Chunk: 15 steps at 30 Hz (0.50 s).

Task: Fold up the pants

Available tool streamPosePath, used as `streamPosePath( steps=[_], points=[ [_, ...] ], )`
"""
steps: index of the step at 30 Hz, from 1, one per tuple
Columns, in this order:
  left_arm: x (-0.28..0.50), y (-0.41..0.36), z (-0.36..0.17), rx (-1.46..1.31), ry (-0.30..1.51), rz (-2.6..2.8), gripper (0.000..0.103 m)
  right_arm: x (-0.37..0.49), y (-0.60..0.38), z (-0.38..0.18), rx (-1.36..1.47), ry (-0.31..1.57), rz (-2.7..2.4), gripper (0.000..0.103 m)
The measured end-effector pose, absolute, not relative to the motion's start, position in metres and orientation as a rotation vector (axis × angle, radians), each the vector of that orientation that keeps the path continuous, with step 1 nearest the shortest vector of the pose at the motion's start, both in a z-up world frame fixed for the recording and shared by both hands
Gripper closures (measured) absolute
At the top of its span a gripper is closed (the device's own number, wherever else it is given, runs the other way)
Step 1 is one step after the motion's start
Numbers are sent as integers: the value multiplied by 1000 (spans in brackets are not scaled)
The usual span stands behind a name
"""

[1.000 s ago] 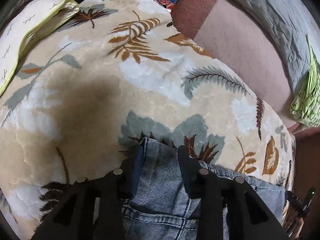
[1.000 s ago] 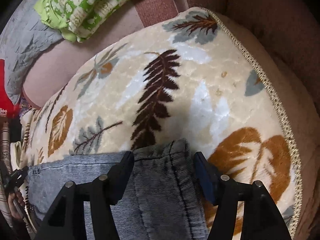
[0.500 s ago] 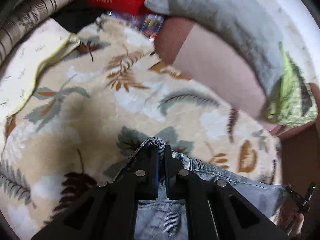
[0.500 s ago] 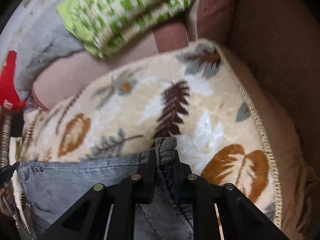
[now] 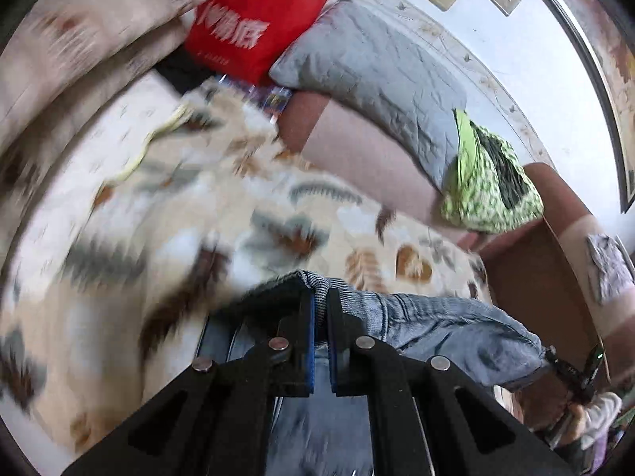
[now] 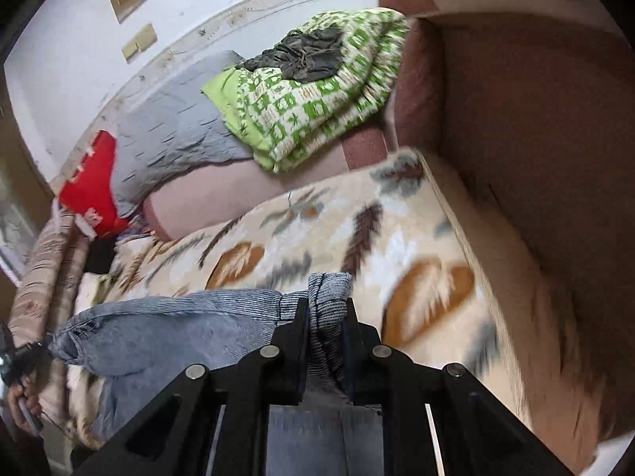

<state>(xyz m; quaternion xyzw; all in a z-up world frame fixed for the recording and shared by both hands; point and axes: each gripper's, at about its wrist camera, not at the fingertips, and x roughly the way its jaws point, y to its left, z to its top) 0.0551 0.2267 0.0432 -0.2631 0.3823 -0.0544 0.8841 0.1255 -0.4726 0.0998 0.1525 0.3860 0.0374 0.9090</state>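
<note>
Blue denim pants (image 5: pixel 428 325) hang lifted between my two grippers above a cream leaf-patterned blanket (image 5: pixel 166 214). My left gripper (image 5: pixel 320 297) is shut on one corner of the pants' edge. My right gripper (image 6: pixel 326 305) is shut on the other corner, and the pants (image 6: pixel 166 333) stretch away to its left. The cloth sags between the two grips. The part of the pants below the grippers is hidden by the black gripper bodies.
The blanket (image 6: pixel 357 230) covers a brown sofa seat (image 6: pixel 535 139). A grey cushion (image 5: pixel 369 67), a green patterned blanket bundle (image 5: pixel 488 186) and a red bag (image 5: pixel 254 23) lie along the sofa back. The sofa arm (image 5: pixel 555 277) rises on the right.
Both grippers closed on the pants' edge, then rose and tilted up, lifting the pants off the blanket. The wall and sofa back now show.
</note>
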Motion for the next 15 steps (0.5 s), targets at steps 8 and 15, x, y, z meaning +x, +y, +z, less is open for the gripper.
streamPosePath(
  steps=[8,15],
  points=[
    [-31,286,-34,-639,976,93,98,-18,-506,-18,538,995,80,47],
    [11,202,0,-448,927,-40,94,11,-512,0,685,1006,96,41]
  ],
)
